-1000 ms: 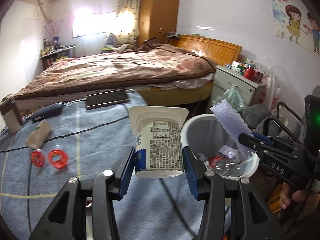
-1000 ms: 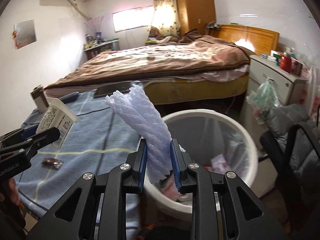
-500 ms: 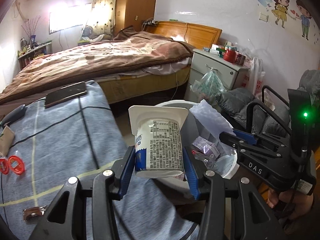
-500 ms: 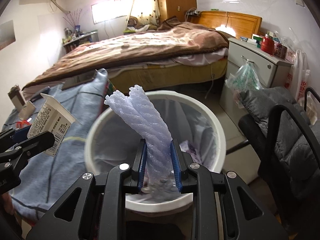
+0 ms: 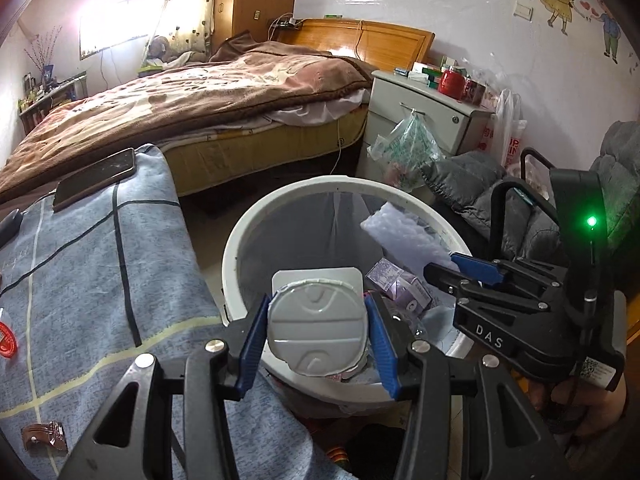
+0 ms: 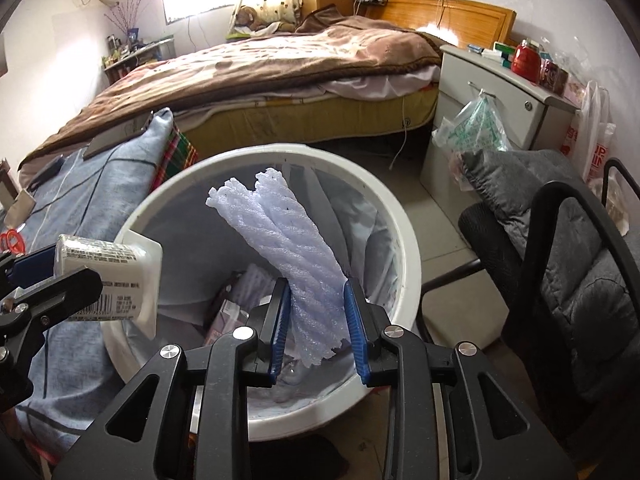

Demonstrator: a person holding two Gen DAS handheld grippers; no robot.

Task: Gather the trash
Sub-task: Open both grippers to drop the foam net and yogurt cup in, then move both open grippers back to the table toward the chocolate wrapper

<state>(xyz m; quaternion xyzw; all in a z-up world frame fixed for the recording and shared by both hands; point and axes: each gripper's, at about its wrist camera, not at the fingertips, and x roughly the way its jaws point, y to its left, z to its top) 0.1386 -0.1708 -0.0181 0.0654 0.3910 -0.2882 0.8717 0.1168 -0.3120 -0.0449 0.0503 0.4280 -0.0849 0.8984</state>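
Note:
My left gripper (image 5: 317,330) is shut on a white yogurt cup (image 5: 316,326), tipped mouth-forward over the near rim of the white trash bin (image 5: 248,232). The cup also shows in the right wrist view (image 6: 108,276) at the bin's left rim. My right gripper (image 6: 316,328) is shut on a white foam net sleeve (image 6: 288,240), held over the bin (image 6: 400,216). The bin holds wrappers and other trash. The right gripper and the foam (image 5: 404,232) show at the right in the left wrist view.
A table with a blue checked cloth (image 5: 88,272) lies left of the bin, with a phone (image 5: 96,176), red rings (image 5: 6,338) and a small wrapper (image 5: 42,436). A bed (image 5: 180,104), a nightstand (image 5: 420,116) and a black chair (image 6: 560,264) surround the bin.
Both grippers moved further over the bin and lower. The left gripper tipped forward, so the cup now points mouth-forward into the bin. The right jaws have widened a little around the foam.

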